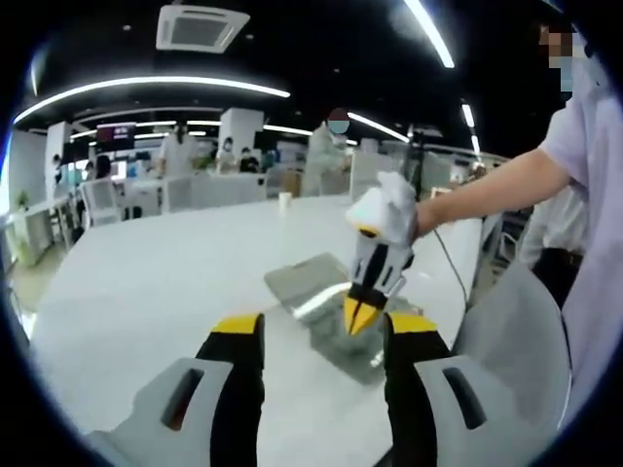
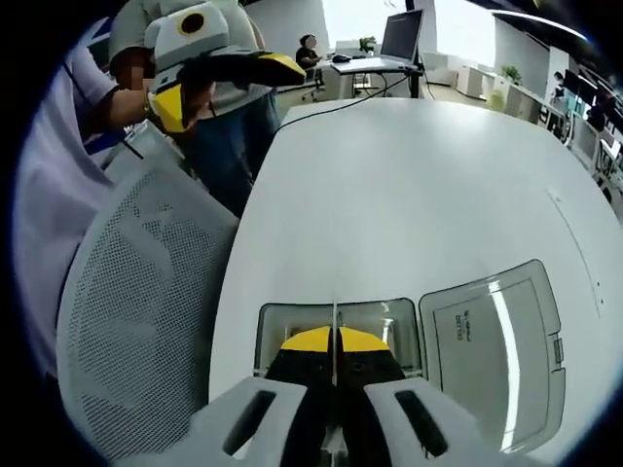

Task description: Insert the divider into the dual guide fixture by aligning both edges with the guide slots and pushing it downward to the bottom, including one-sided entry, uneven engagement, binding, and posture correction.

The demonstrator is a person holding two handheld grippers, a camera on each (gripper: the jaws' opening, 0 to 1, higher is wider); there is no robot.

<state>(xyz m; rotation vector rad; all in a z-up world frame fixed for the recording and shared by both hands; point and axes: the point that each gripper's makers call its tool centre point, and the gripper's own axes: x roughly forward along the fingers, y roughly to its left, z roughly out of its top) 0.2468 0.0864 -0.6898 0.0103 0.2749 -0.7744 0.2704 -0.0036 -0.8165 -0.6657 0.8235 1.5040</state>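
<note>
Right gripper view has the thin divider (image 2: 335,336) standing on edge, long axis running straight away, pinched between the closed right gripper (image 2: 334,352) above the open fixture (image 2: 401,316) on the white table (image 2: 409,175), while the left gripper (image 1: 321,336) hangs wide open, empty.

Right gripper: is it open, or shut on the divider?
Shut on the divider. In the right gripper view the right gripper has its yellow tips pressed against the thin plate from both sides, above the open fixture.

Thin divider (image 2: 335,336) stands upright in the grey fixture (image 2: 292,321) (lid (image 2: 492,345) open).
</note>
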